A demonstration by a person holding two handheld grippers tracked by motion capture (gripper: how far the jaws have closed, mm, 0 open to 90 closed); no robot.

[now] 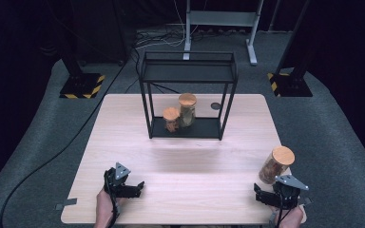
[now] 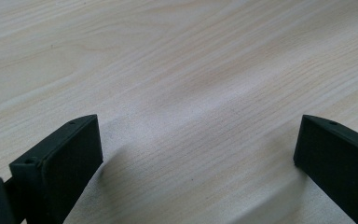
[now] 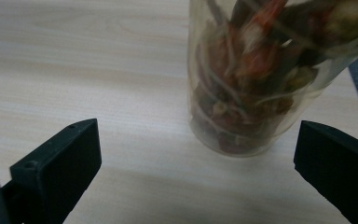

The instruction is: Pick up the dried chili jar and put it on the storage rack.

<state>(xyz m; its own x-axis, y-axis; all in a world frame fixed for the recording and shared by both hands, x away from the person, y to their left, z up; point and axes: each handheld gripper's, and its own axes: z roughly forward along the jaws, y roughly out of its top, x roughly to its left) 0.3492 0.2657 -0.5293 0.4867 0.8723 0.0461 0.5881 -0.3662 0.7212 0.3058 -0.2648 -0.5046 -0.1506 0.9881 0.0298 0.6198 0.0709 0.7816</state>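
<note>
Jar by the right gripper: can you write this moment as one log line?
right gripper open, facing jar | left gripper open over table | jar untouched

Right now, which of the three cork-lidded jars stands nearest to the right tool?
The jar at the table's right edge, just ahead of the right tool. The short jar and tall jar stand far off inside the black rack.

The jar (image 1: 275, 165) is clear glass with a round cork lid, filled with dried reddish-brown pieces and pale strands. It stands upright near the worktop's (image 1: 185, 156) right edge, toward the near corner. From close up, the jar (image 3: 261, 74) rests on pale wood.
</note>
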